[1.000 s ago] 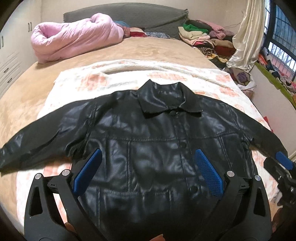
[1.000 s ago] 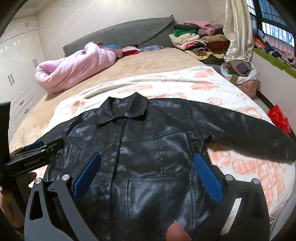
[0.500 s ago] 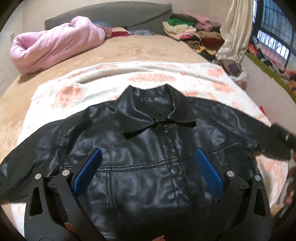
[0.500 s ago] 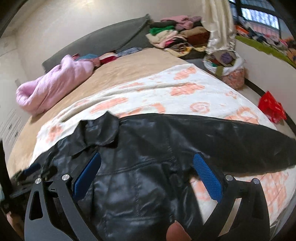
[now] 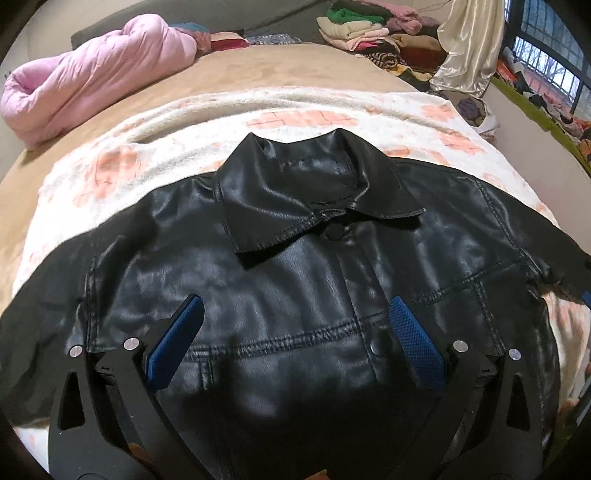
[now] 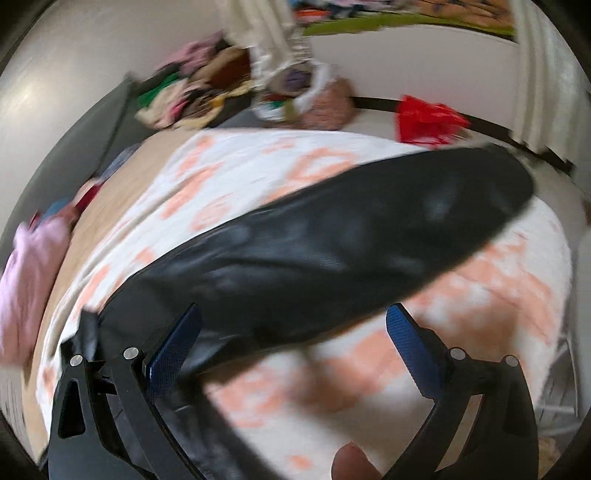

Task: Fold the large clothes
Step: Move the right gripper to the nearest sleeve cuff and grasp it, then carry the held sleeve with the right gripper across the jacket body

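Note:
A black leather jacket [image 5: 295, 280] lies face up and buttoned on a white blanket with orange squares [image 5: 295, 118], collar toward the far side, sleeves spread out to both sides. My left gripper [image 5: 295, 339] hovers open over the chest, just below the collar, nothing between its blue pads. In the blurred right wrist view, the jacket's right sleeve [image 6: 332, 243] stretches diagonally across the blanket [image 6: 258, 173]. My right gripper [image 6: 295, 347] is open above the sleeve near the armpit, holding nothing.
A pink quilt [image 5: 92, 74] lies bunched at the far left of the tan bed [image 5: 258, 70]. Folded clothes [image 5: 362, 29] are stacked at the far right by a cream curtain [image 5: 465, 48]. A red bag [image 6: 424, 118] and a clothes basket [image 6: 314, 99] sit on the floor beside the bed.
My left gripper moved forward up the jacket from hem toward collar. My right gripper swung right, from over the jacket body toward the right sleeve. Both stayed open.

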Action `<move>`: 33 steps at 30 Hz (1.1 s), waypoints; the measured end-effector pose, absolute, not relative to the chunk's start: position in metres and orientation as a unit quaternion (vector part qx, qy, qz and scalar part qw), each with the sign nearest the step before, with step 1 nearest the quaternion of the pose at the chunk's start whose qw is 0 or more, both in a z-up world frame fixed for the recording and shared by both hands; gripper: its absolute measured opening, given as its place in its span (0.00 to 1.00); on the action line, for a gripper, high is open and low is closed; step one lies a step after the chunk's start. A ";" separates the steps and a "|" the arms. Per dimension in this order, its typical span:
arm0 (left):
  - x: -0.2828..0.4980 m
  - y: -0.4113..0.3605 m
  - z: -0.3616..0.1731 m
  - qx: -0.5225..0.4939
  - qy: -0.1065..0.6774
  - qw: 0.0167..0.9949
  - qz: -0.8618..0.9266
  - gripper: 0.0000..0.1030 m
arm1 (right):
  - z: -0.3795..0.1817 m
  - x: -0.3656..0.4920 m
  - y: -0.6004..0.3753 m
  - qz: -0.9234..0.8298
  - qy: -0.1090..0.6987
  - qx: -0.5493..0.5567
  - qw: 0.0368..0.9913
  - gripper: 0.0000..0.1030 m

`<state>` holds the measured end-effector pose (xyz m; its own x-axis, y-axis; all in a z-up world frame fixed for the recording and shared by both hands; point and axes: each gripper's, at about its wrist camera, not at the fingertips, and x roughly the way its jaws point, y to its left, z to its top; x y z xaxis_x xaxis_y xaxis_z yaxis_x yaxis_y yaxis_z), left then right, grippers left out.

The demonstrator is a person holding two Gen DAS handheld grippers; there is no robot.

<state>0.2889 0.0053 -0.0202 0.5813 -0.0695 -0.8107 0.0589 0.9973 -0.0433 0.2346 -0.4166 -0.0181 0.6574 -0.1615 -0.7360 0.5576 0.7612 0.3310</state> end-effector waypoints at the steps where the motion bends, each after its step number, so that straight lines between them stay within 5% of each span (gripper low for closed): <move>1: 0.291 0.005 -0.020 -0.005 0.457 0.889 -0.036 0.91 | -0.021 0.231 -0.425 -0.217 0.355 0.288 0.862 0.96; 11: 0.305 0.022 -0.021 -0.027 0.464 0.884 -0.042 0.91 | -0.058 0.222 -0.522 -0.289 0.337 0.425 0.789 0.96; 18: 0.312 0.037 -0.020 -0.044 0.470 0.881 -0.036 0.91 | -0.080 0.226 -0.554 -0.261 0.255 0.522 0.771 0.95; 19: 0.312 0.039 -0.018 -0.045 0.469 0.881 -0.033 0.91 | -0.079 0.228 -0.556 -0.256 0.250 0.523 0.774 0.89; 20: 0.311 0.040 -0.018 -0.046 0.469 0.881 -0.032 0.91 | -0.077 0.232 -0.556 -0.261 0.249 0.516 0.777 0.66; 23: 0.310 0.042 -0.015 -0.045 0.468 0.882 -0.024 0.91 | -0.074 0.236 -0.558 -0.273 0.245 0.504 0.782 0.28; 27: 0.307 0.040 -0.009 -0.044 0.466 0.884 -0.026 0.91 | -0.055 0.237 -0.554 -0.248 0.227 0.484 0.808 0.14; 33: 0.305 0.040 -0.002 -0.054 0.462 0.884 -0.039 0.91 | 0.000 0.252 -0.532 -0.173 0.198 0.434 0.862 0.11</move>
